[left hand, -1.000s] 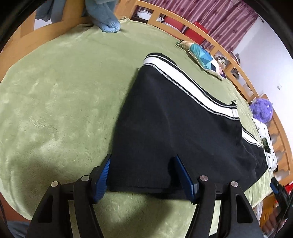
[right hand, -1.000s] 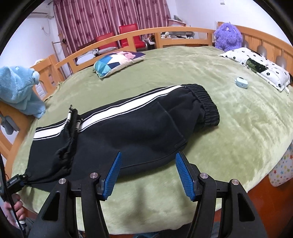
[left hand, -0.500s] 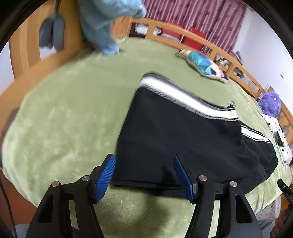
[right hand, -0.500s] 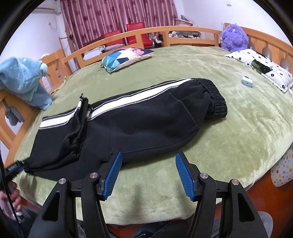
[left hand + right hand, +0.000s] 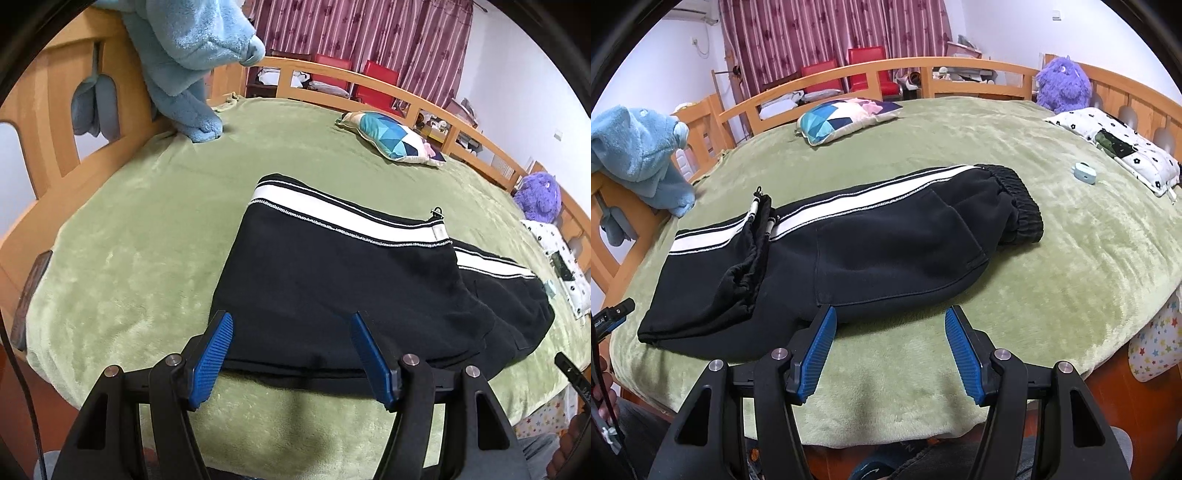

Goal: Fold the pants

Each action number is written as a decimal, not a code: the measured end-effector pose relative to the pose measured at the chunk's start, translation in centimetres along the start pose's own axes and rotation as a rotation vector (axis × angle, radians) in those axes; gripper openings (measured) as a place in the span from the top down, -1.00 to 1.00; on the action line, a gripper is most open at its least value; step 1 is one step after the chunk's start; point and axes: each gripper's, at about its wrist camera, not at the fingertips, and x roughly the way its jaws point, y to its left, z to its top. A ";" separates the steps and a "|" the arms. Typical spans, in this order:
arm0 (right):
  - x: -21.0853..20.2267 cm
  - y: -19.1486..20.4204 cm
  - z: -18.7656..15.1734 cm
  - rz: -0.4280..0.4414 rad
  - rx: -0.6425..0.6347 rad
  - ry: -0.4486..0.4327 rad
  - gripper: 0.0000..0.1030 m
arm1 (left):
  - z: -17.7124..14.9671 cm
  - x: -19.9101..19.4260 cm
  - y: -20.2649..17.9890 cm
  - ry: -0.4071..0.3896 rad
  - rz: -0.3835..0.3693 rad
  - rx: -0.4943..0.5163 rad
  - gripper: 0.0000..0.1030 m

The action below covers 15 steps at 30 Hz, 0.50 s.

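The black pants [image 5: 871, 254] lie folded on the green bed [image 5: 1071, 266], white stripe along the far edge, leg ends doubled back over the middle, waistband toward the spotted pillow [image 5: 1123, 147]. The left gripper [image 5: 291, 354] hangs released above the near hem, nothing between its pads. The right gripper [image 5: 890, 350] is released too, just short of the pants' near edge.

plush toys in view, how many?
2: blue plush draped on the bed rail at the left, purple plush by the rail at the far right corner. More may be hidden off-frame.
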 end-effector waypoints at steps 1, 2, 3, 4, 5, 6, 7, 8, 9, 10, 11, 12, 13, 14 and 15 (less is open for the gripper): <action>-0.1 0.0 0.0 -0.002 -0.002 0.002 -0.17 | 0.0 -0.1 -0.2 0.001 0.000 0.004 -0.26; -0.1 0.0 -0.1 -0.003 -0.001 0.003 -0.18 | 0.0 -0.1 -0.3 0.001 -0.001 0.004 -0.26; -0.2 0.0 -0.1 -0.002 0.003 0.005 -0.17 | -0.1 -0.2 -0.5 0.001 0.001 0.005 -0.26; -0.2 0.0 -0.1 0.000 0.005 0.007 -0.17 | -0.2 -0.2 -0.6 0.000 0.004 0.008 -0.26; -0.2 -0.1 -0.1 0.004 0.009 0.010 -0.17 | -0.2 -0.2 -0.6 0.001 0.005 0.012 -0.26; -0.3 -0.2 -0.1 0.007 0.011 0.011 -0.17 | -0.2 -0.2 -0.7 0.002 0.006 0.013 -0.26; -0.3 -0.1 -0.1 0.007 0.013 0.011 -0.17 | -0.3 -0.2 -0.8 0.006 0.005 0.014 -0.26; -0.4 -0.2 -0.2 0.006 0.013 0.010 -0.17 | -0.4 -0.1 -0.9 0.010 0.002 0.014 -0.26; -0.4 -0.2 -0.2 0.008 0.013 0.010 -0.18 | -0.4 -0.1 -1.0 0.011 0.001 0.016 -0.26; -0.4 -0.2 -0.2 0.008 0.014 0.010 -0.17 | -0.5 -0.2 -1.0 0.010 0.002 0.018 -0.26; -0.4 -0.2 -0.2 0.010 0.015 0.010 -0.18 | -0.6 -0.2 -1.1 0.010 0.005 0.020 -0.26; -0.4 -0.2 -0.2 0.012 0.016 0.011 -0.18 | -0.6 -0.3 -1.1 0.012 0.004 0.020 -0.26; -0.5 -0.3 -0.3 0.014 0.017 0.011 -0.17 | -0.7 -0.2 -1.2 0.013 0.003 0.019 -0.26; -0.5 -0.2 -0.3 0.015 0.017 0.011 -0.17 | -0.7 -0.3 -1.1 0.015 0.003 0.017 -0.26; -0.5 -0.2 -0.3 0.017 0.018 0.012 -0.18 | -0.8 -0.3 -1.2 0.015 0.005 0.015 -0.26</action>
